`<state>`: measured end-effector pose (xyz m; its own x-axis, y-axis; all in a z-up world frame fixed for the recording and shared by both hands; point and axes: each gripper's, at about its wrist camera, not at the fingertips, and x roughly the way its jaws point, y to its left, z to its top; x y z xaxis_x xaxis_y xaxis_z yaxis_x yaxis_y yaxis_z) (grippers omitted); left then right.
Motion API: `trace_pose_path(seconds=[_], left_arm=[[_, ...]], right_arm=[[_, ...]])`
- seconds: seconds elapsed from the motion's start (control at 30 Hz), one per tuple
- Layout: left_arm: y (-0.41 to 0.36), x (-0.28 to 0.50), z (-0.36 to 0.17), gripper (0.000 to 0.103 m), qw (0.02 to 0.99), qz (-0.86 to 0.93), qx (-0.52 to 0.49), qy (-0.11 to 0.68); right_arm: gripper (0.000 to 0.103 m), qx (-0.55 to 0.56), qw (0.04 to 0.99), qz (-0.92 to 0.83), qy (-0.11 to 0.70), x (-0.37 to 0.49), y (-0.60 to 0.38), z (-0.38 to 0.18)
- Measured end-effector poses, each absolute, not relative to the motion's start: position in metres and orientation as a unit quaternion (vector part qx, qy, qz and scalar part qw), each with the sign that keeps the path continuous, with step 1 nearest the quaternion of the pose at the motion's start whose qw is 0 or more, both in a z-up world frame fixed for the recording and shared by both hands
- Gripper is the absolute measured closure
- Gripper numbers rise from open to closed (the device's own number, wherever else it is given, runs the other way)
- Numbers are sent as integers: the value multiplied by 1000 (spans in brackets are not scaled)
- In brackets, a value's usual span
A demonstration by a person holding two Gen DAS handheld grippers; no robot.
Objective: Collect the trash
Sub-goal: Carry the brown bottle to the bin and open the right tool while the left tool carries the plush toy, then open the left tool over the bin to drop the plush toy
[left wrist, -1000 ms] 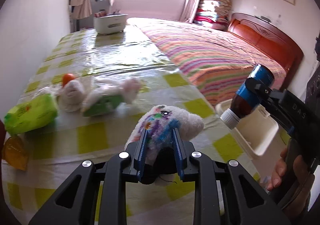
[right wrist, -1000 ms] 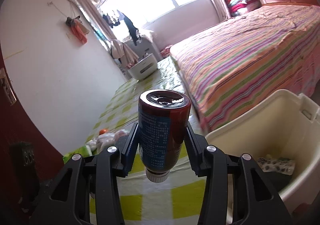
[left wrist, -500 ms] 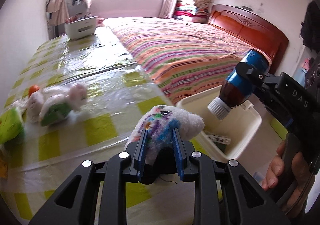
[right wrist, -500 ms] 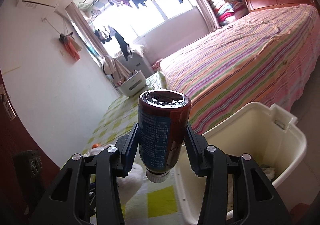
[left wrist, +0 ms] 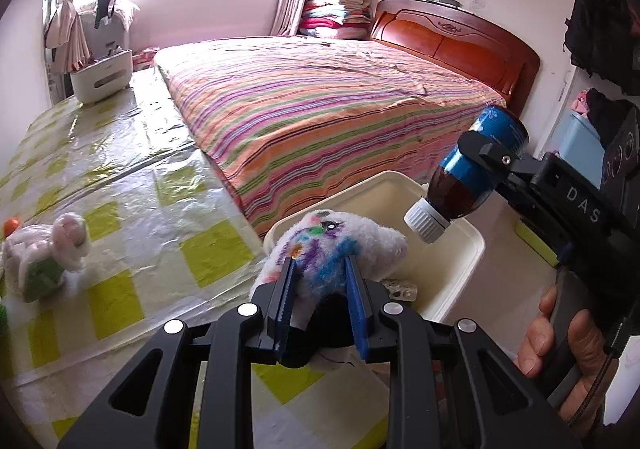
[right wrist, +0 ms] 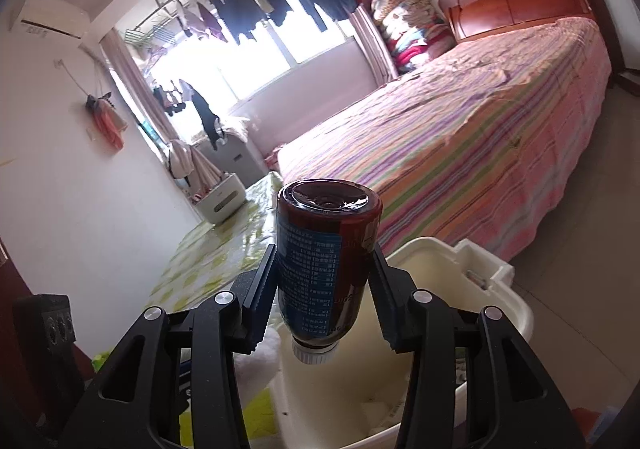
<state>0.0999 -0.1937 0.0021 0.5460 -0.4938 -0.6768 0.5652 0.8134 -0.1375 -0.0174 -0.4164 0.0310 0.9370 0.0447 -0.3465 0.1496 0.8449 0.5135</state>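
My left gripper [left wrist: 320,273] is shut on a white plush toy [left wrist: 332,245] scribbled with coloured ink, held just over the near rim of a cream plastic bin [left wrist: 452,273]. The right gripper [right wrist: 324,273] is shut on a brown bottle [right wrist: 326,261] with a blue label, cap pointing down, above the same bin [right wrist: 516,309]. In the left wrist view that bottle [left wrist: 464,185] hangs over the bin's far side with a hand [left wrist: 560,333] on the gripper handle. A blister pack [left wrist: 400,289] lies inside the bin.
A yellow-checked plastic-covered table [left wrist: 120,185] carries another plush toy [left wrist: 44,253] and a white box [left wrist: 100,75] at its far end. A bed with a striped cover [left wrist: 320,117] and wooden headboard [left wrist: 452,37] stands beside the bin.
Both grippers have swung away from the table toward the bin, carrying the plush toy and the bottle. The bin now lies right under both; the table items have slid to the left edge.
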Motion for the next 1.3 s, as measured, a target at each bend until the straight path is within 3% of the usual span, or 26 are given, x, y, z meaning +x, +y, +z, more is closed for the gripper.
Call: trace_pose_path(seconds=[0.37,0.6,1.03,1.3], left_arm=[[-203,106,2,79,872,-314,49,371],[-206,108,-3,79,870,-315,56,375],[-223,110,-7,78,867,-317,75,377],[-246,108,-8,70,863,-332,100,368]], right_arm=[[58,281,937,-49,201,-6,-414,16],[30,288,936,-57,196,-6,-415,18],[30,314,936,-65,144,-28,-421,31],[29,330,936,-77,96,-50,-425,40]])
